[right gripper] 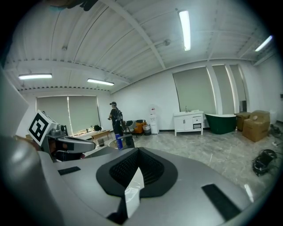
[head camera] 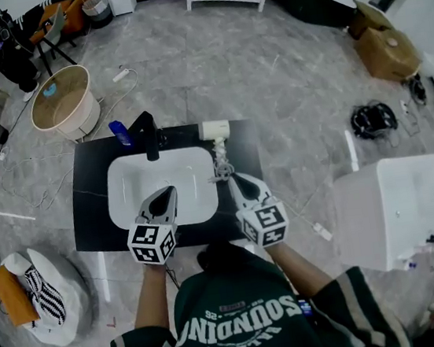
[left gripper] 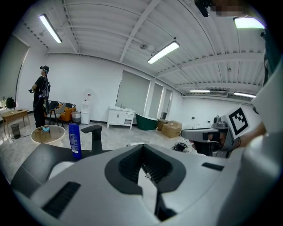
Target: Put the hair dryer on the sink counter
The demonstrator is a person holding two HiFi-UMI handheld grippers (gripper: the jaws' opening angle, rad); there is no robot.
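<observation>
The white hair dryer (head camera: pixel 214 130) lies on the black sink counter (head camera: pixel 93 194), at the back right of the white basin (head camera: pixel 134 179). Its coiled cord (head camera: pixel 220 163) runs toward me and ends just ahead of my right gripper (head camera: pixel 231 179). That gripper is shut, and I see nothing gripped in its jaws (right gripper: pixel 132 185). My left gripper (head camera: pixel 169 191) hovers over the basin's near edge, also shut and empty (left gripper: pixel 146 172). Both grippers point away from me, side by side.
A black faucet (head camera: pixel 148 135) and a blue bottle (head camera: pixel 120 132) stand behind the basin. A round wooden tub (head camera: pixel 65 103) sits at the far left and a white cabinet (head camera: pixel 396 208) to the right. A person (head camera: pixel 2 46) stands at the back left, and cardboard boxes (head camera: pixel 387 49) at the back right.
</observation>
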